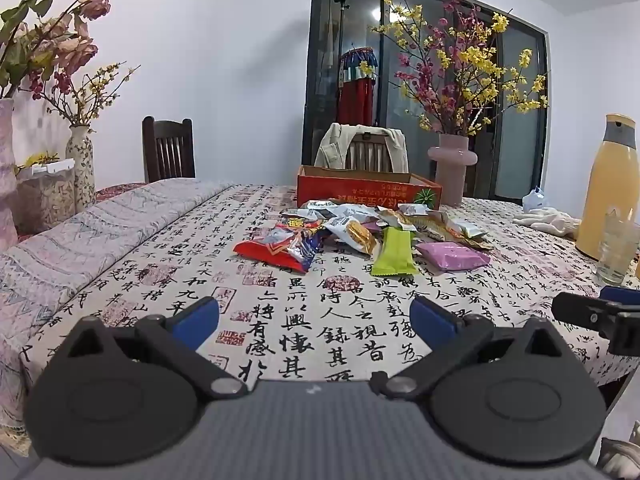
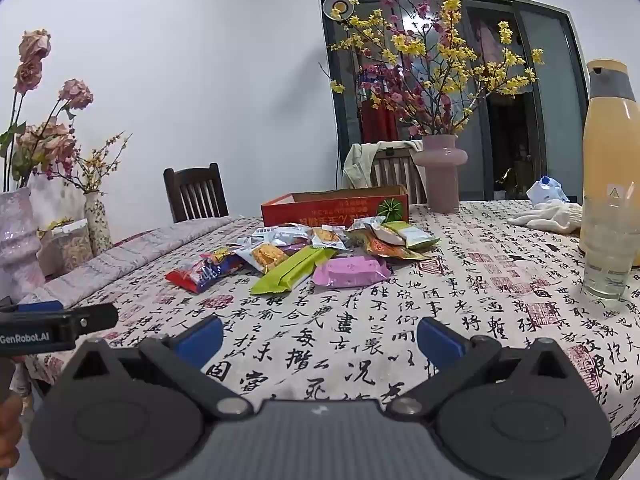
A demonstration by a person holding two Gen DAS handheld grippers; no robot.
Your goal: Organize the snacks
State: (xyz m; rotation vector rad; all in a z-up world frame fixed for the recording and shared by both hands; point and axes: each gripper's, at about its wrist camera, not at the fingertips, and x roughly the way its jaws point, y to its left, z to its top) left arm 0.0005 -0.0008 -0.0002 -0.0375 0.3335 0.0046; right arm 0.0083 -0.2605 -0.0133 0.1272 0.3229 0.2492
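Observation:
A heap of snack packets lies mid-table: a red packet (image 1: 278, 251) at the left, a green bar (image 1: 394, 256), a purple packet (image 1: 454, 255) and several silver and orange ones (image 1: 352, 220) behind. Just beyond stands an open red cardboard box (image 1: 368, 191). My left gripper (image 1: 314, 316) hovers open over the near table edge, well short of the heap, nothing between its blue pads. My right gripper (image 2: 320, 338) is likewise open and empty; from it I see the red packet (image 2: 200, 270), green bar (image 2: 294, 266), purple packet (image 2: 350, 270) and box (image 2: 334, 207).
A pink vase of yellow and red blossoms (image 1: 452, 168) stands right of the box. A yellow thermos (image 1: 610, 184), a glass (image 2: 608, 252) and a white cloth (image 2: 548, 214) sit at the right. Vases with dried roses (image 2: 18, 236) line the left. Chairs (image 1: 168, 148) stand behind the calligraphy tablecloth (image 1: 304, 320).

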